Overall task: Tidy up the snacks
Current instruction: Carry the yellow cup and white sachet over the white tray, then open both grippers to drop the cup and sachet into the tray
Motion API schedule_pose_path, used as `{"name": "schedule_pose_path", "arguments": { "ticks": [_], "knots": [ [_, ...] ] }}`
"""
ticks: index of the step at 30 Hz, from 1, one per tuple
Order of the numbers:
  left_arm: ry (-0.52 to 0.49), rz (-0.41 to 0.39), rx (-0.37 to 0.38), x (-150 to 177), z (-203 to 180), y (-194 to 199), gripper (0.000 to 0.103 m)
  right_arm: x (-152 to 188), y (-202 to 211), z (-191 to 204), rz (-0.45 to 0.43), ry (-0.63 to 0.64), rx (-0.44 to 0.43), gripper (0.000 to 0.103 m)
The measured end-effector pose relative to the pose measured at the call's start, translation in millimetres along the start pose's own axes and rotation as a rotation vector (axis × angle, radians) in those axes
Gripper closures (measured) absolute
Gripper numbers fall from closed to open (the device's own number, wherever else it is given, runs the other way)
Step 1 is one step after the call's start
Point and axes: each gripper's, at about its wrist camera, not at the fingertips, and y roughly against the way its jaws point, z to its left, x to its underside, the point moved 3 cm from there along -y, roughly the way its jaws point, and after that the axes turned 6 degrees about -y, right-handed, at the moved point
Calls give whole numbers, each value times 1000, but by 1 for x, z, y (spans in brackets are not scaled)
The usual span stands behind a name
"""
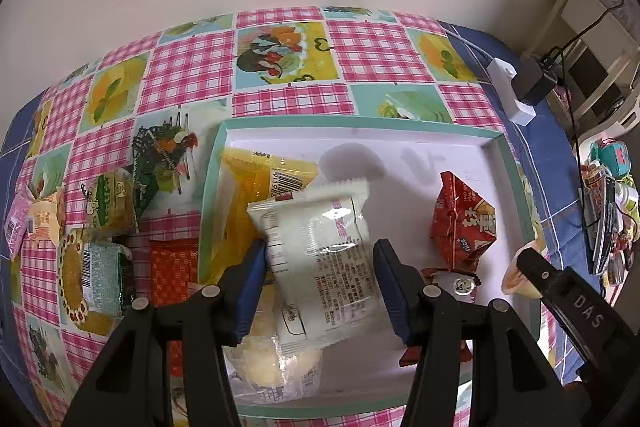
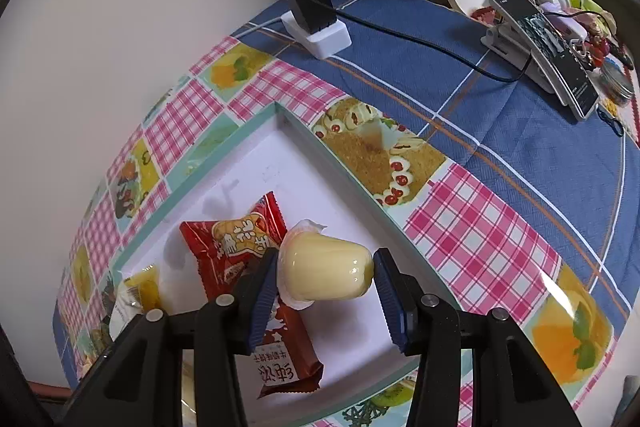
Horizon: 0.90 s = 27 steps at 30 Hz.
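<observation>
Desk with white tray [image 1: 420, 143] collecting snacks. Left gripper [image 1: 320, 283], fingers pinching the white packet [image 1: 320, 251] above the tray's near left; right gripper [image 2: 326, 291] pinching a yellow jelly cup [image 2: 328, 267] over its right side, apparently for release.

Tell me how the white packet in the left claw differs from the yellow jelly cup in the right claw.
The white packet is a flat, printed pouch; the jelly cup is a rounded, glossy, plain yellow tub. The packet is the broader of the two. Each is gripped between blue pads above the white tray.
</observation>
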Motion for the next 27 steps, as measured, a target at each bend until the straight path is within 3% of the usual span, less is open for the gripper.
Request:
{"name": "schedule_pose_path", "arguments": {
  "ticks": [8,13,15,16,21,27],
  "knots": [
    [10,-12,-10,-1,5,9,43,1,-2,2,10,9,1,53],
    [50,10,-57,2,16,9,41,2,-6,3,37,18,-1,50],
    [71,21,-80,3,21,7,35,3,-7,5,41,27,-6,49],
    [78,26,-89,4,24,7,26,3,-6,6,40,32,-6,48],
    [104,23,-130,5,34,6,21,4,-3,13,34,61,-12,38],
    [125,19,-193,6,45,5,15,8,-3,25,24,116,-14,19]
  ]
}}
